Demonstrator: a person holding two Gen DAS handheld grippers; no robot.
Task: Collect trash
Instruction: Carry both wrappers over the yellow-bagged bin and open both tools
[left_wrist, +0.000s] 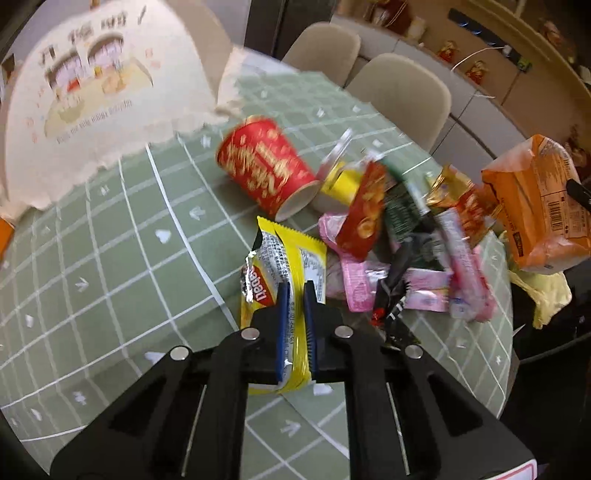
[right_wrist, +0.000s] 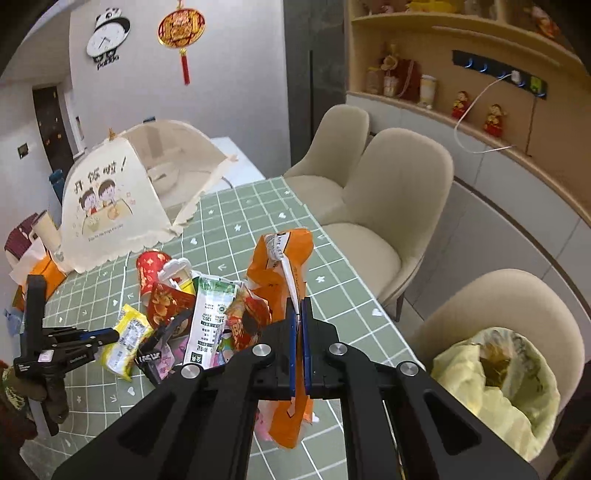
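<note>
My left gripper (left_wrist: 296, 291) is shut on a yellow snack wrapper (left_wrist: 291, 251), which sticks out past the blue pads above the green checked tablecloth (left_wrist: 110, 258). The same gripper (right_wrist: 110, 334) and yellow wrapper (right_wrist: 127, 332) show at the left of the right wrist view. My right gripper (right_wrist: 298, 308) is shut on an orange snack bag (right_wrist: 280, 258), lifted off the table; that orange bag (left_wrist: 535, 199) also hangs at the right of the left wrist view. A heap of wrappers (left_wrist: 406, 240) and a tipped red paper cup (left_wrist: 266, 166) lie on the table.
A fabric food cover (right_wrist: 122, 199) stands at the table's far left. Beige chairs (right_wrist: 399, 206) line the right side. A bin lined with a yellow bag (right_wrist: 495, 380) sits low at the right, beside the table edge. A hand (right_wrist: 22, 391) holds the left tool.
</note>
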